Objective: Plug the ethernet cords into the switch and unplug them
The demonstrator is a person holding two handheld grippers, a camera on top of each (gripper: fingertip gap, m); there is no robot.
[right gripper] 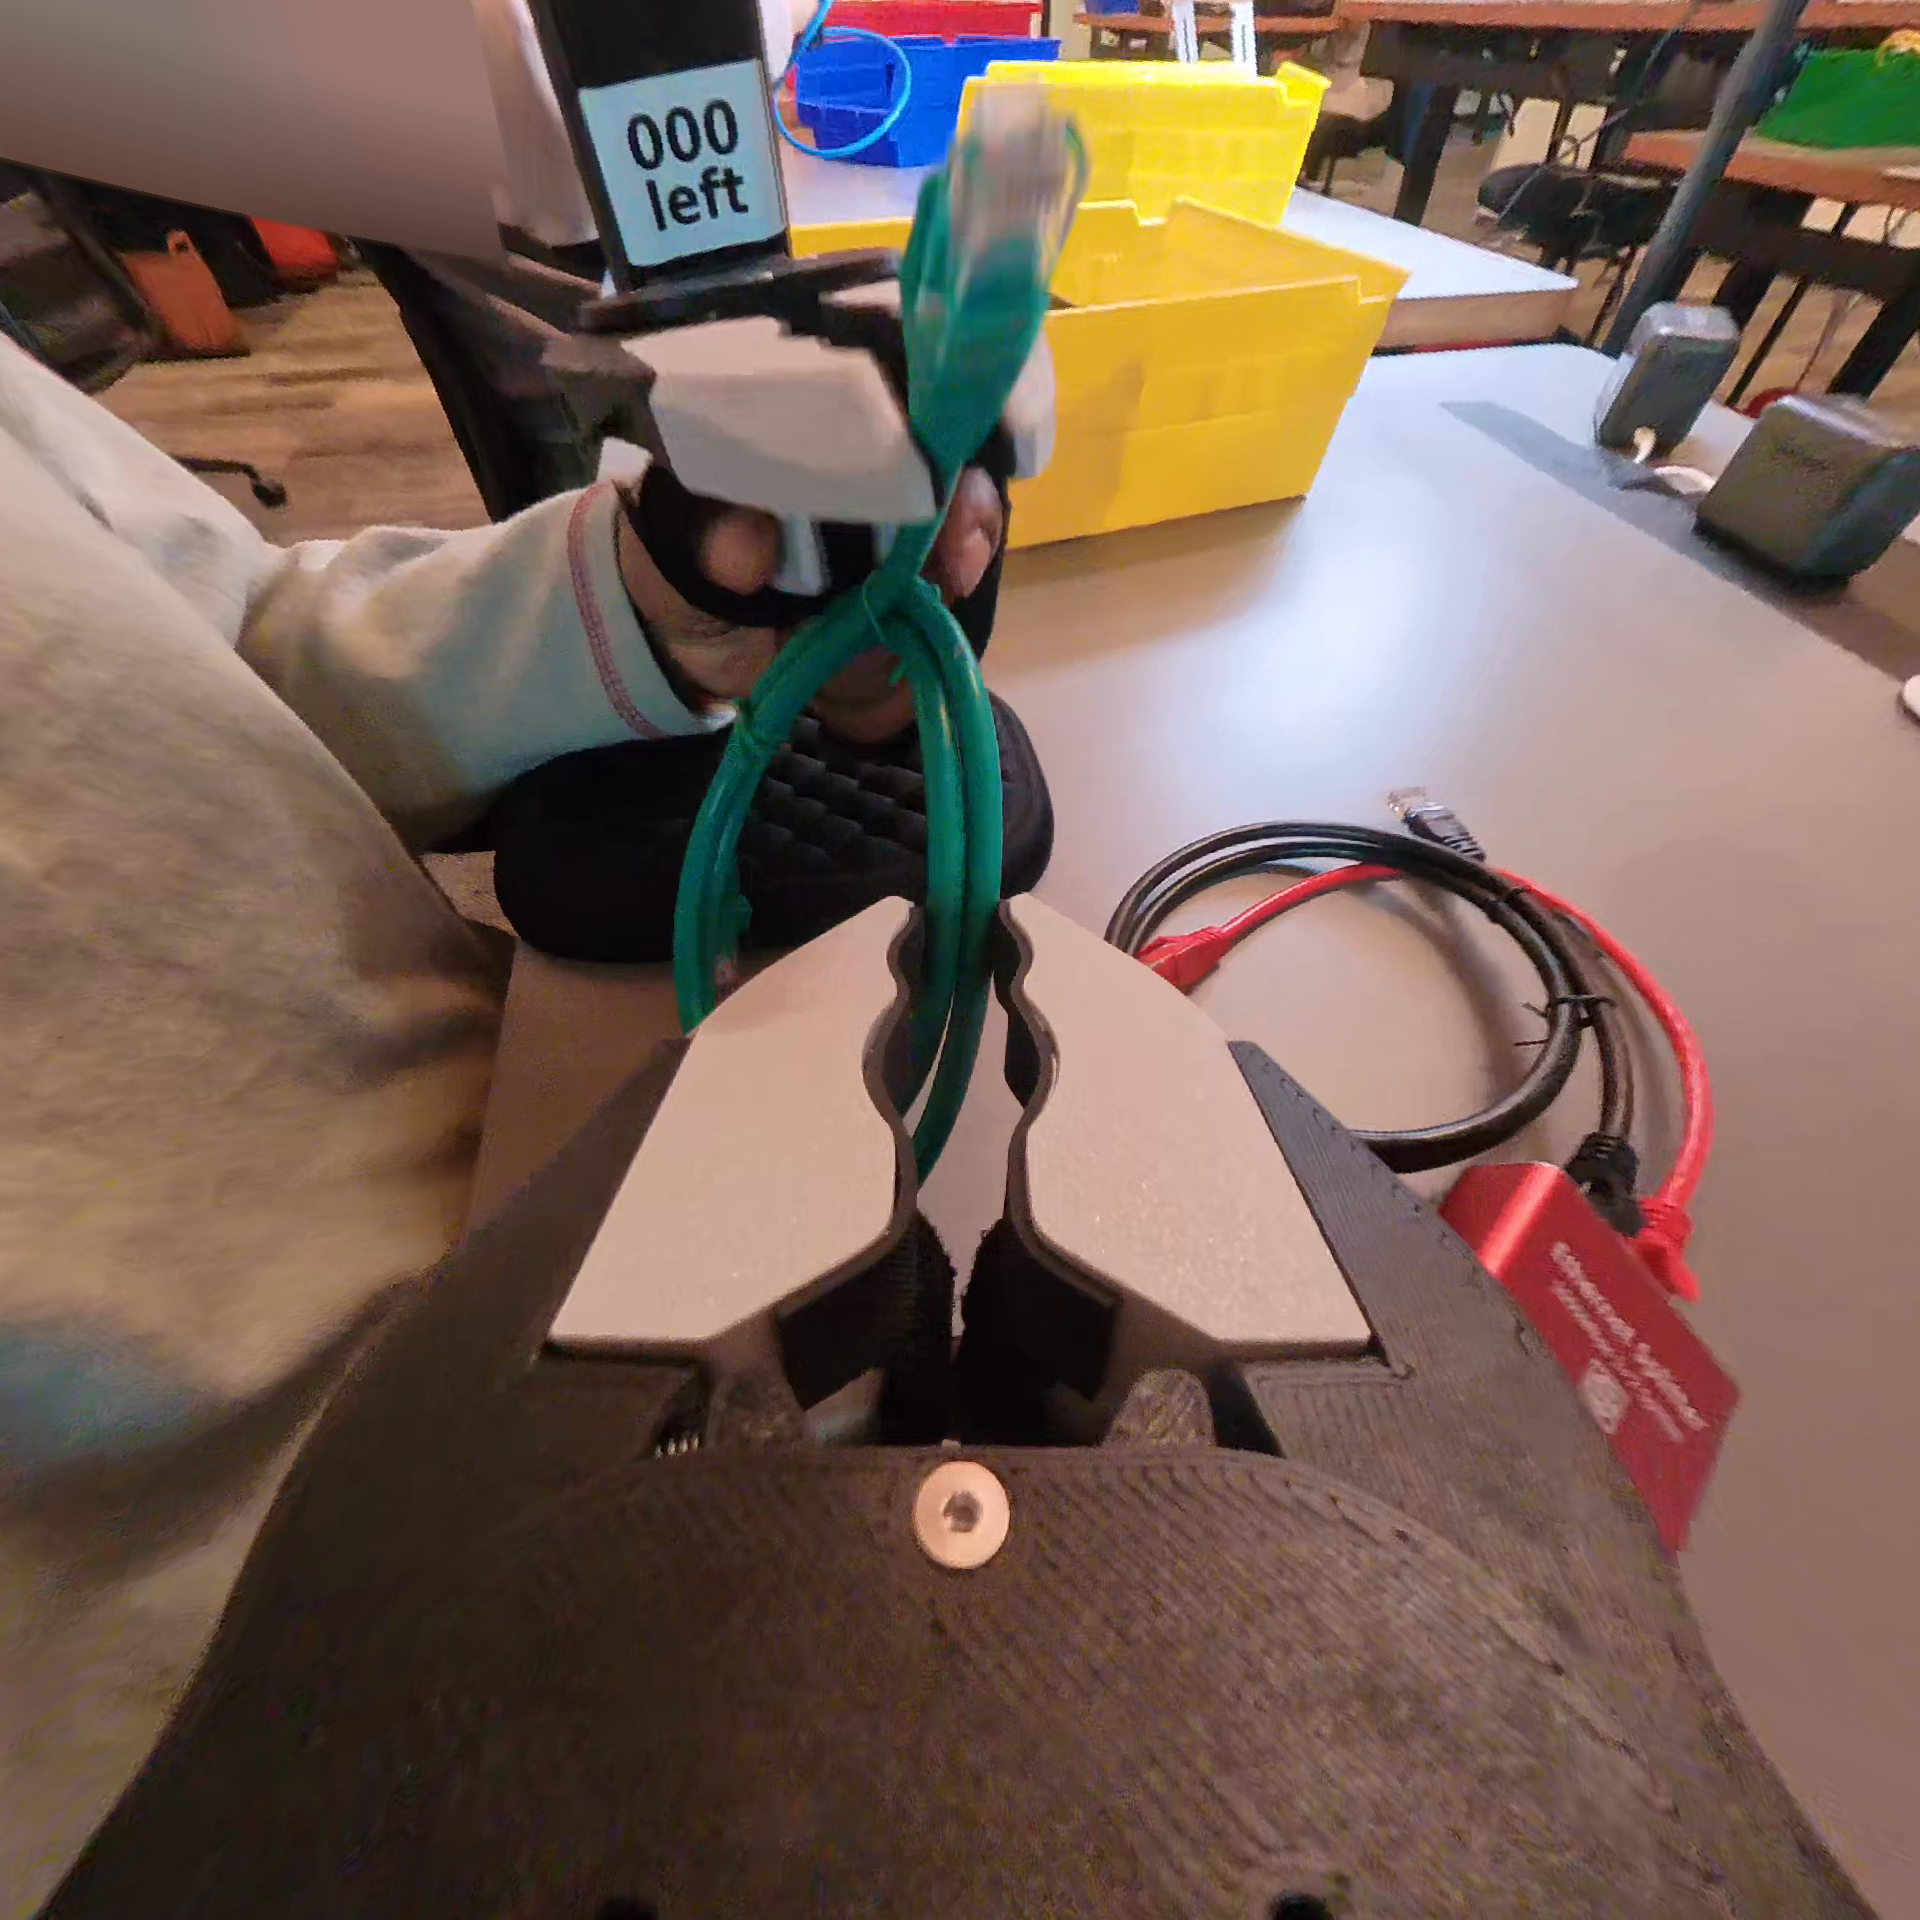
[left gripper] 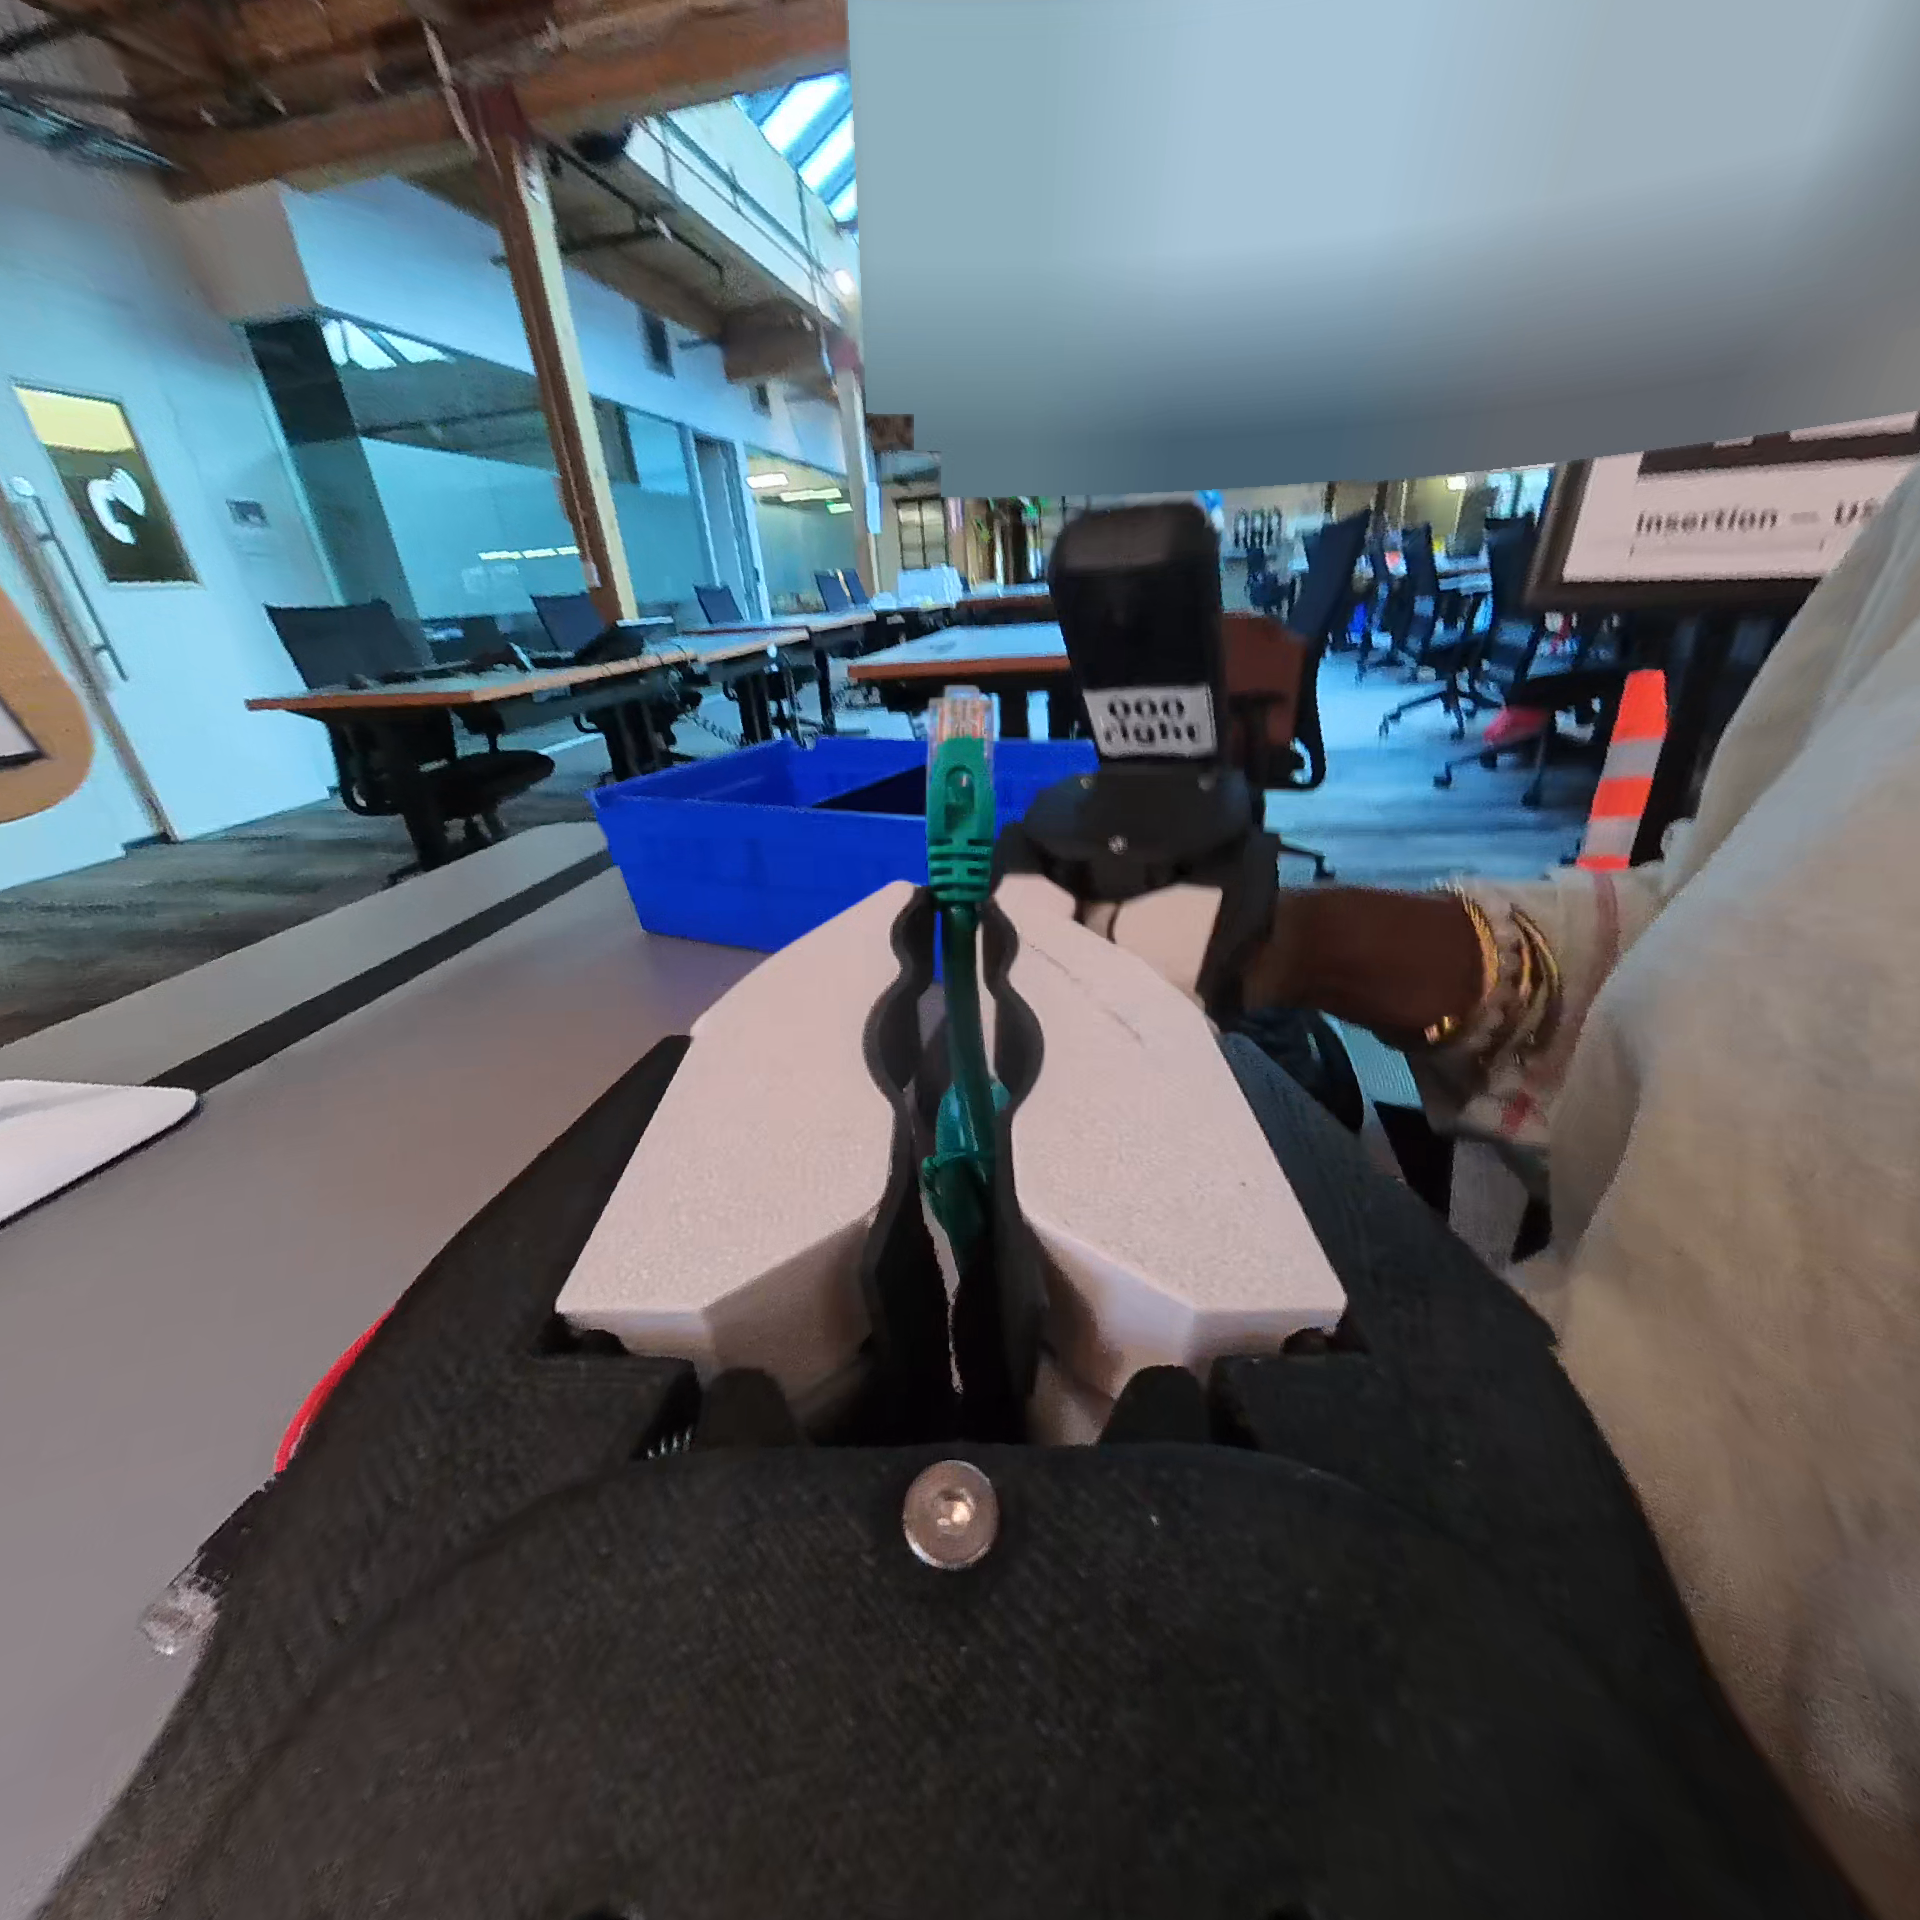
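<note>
Both grippers, left (left gripper: 951, 914) and right (right gripper: 956, 935), white-labelled, pinching green ethernet cord (right gripper: 961, 831).

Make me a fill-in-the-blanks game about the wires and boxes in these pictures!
1. Both grippers hold the same bundled cord, and its colour is ____.
2. The small metal switch on the table is coloured ____.
3. Besides the black cord, a ____ cord is plugged into the switch.
4. Behind the left gripper in the right wrist view stands a big bin coloured ____.

Missing words: green; red; red; yellow
</note>
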